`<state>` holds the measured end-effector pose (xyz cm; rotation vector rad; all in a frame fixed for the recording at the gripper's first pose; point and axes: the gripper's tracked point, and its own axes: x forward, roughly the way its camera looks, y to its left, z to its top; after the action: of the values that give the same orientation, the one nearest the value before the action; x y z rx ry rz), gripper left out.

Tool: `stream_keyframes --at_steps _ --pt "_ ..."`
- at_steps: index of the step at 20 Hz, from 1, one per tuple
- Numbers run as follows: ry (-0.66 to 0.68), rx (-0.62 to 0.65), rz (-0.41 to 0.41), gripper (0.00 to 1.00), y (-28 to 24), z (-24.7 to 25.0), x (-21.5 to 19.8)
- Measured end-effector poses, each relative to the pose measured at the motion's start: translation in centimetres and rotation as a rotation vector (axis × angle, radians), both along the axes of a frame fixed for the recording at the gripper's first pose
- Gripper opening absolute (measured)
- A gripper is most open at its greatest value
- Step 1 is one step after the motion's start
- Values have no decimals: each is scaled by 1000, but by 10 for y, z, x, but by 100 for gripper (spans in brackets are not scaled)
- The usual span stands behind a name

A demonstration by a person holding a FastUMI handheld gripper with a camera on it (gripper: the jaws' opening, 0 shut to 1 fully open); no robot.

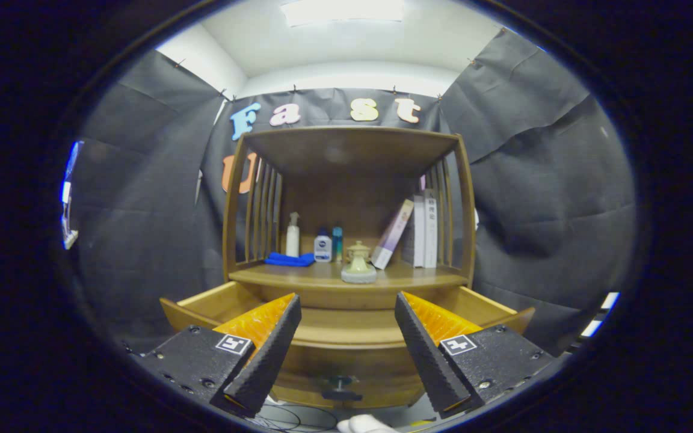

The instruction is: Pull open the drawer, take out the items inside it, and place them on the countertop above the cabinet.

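A wooden cabinet stands ahead with its drawer (346, 337) pulled out toward me; the drawer's dark knob (340, 383) shows low between my fingers. My gripper (346, 307) is open above the drawer, holding nothing. The inside of the drawer is hidden by its front and my fingers. On the countertop (406, 278) above the drawer sit a folded blue cloth (289, 259), a white pump bottle (292, 236), a small white and blue bottle (322, 246), a teal bottle (337, 243), a pale lidded ceramic pot (358, 264) at the front, and several books (418, 231) at the right.
Slatted side rails (262, 210) and a wooden top shelf (349, 144) enclose the countertop. Cables (289, 416) lie on the floor below the drawer. A white object (364, 424) shows under the gripper.
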<state>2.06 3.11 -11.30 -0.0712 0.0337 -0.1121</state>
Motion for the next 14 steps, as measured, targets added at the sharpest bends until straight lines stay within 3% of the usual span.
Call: stream_keyframes --at_steps 6,14 --pt "123 34 2 99 -2 -66 -1" --pt "197 30 -44 99 -20 -90 14"
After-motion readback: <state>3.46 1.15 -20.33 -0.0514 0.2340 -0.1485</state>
